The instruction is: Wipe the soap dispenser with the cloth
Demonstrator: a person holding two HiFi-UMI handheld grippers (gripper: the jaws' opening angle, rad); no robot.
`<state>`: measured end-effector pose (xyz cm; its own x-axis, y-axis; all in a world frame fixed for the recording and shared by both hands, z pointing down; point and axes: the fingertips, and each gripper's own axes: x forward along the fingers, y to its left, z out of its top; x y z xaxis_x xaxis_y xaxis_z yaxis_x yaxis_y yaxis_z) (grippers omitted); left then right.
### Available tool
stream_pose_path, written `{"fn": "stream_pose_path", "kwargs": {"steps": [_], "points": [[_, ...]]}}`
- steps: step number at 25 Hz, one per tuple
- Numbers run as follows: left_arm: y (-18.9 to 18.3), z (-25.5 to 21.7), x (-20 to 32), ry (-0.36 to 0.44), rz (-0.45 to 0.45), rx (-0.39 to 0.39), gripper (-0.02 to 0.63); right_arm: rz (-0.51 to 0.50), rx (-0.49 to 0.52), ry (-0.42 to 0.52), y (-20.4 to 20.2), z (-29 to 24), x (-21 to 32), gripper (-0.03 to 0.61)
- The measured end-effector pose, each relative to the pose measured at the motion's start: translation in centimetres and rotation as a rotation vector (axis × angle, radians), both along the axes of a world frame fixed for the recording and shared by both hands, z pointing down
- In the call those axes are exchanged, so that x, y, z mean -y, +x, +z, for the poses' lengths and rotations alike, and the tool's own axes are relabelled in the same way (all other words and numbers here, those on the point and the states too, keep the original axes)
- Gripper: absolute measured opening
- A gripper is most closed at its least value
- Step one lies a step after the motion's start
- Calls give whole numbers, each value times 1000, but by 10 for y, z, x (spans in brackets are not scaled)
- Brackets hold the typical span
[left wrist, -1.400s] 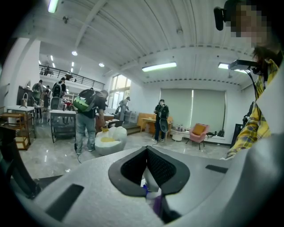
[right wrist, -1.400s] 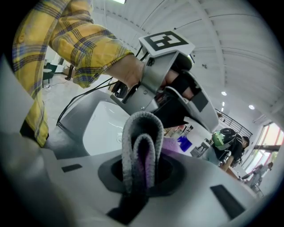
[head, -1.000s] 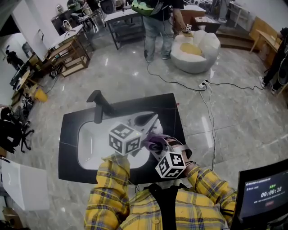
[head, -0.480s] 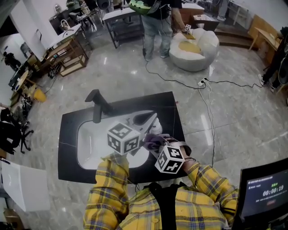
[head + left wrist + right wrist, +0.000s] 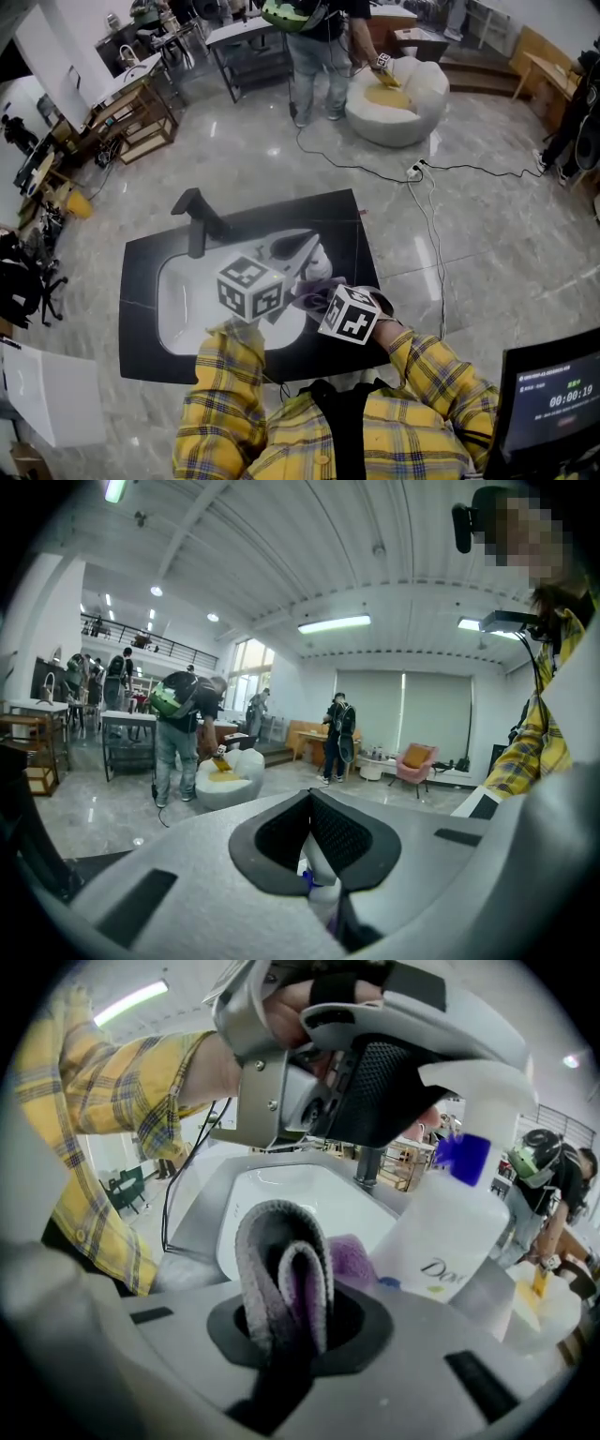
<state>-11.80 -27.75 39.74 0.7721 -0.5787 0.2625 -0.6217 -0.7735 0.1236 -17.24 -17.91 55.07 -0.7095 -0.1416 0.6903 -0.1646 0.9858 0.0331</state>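
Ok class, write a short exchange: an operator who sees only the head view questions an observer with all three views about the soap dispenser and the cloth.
Operator: I can't see the jaws. Does the right gripper hold the cloth?
Observer: Yes. Its jaws are shut on a folded grey and purple cloth.
Operator: And the soap dispenser?
Observer: The left gripper has its jaws shut on the pump, just above the blue collar.
Operator: Which side faces the cloth?
Observer: The white side printed Dove.
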Motion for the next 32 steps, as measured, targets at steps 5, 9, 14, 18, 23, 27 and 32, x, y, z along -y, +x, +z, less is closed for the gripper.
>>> {"fn": "stream_pose_path", "kwargs": {"steps": [5,9,14,18,23,27,32], "points": [[1,0,0,-3,-10,13,5,26,35,-115,2,0,2,48],[1,0,1,-1,-32,34,5,46,94,-161,6,-12,-1,48],[0,2,1,12,-56,62,6,26,134,-119,21,-41,-14,48],[-14,-5,4,-36,-116,-3,8,1,155,-125,45,-66,-23,48],[-14,-10,-10,-71,-165,-18,8,99,156,-135,82,-87,-11,48],[-19,-1,-16,-71,-251,85,9,195,163,-124,99,-92,4,48],[-17,-3,-26,-73,-311,75,109,258,178,-121,106,-92,11,48]]}}
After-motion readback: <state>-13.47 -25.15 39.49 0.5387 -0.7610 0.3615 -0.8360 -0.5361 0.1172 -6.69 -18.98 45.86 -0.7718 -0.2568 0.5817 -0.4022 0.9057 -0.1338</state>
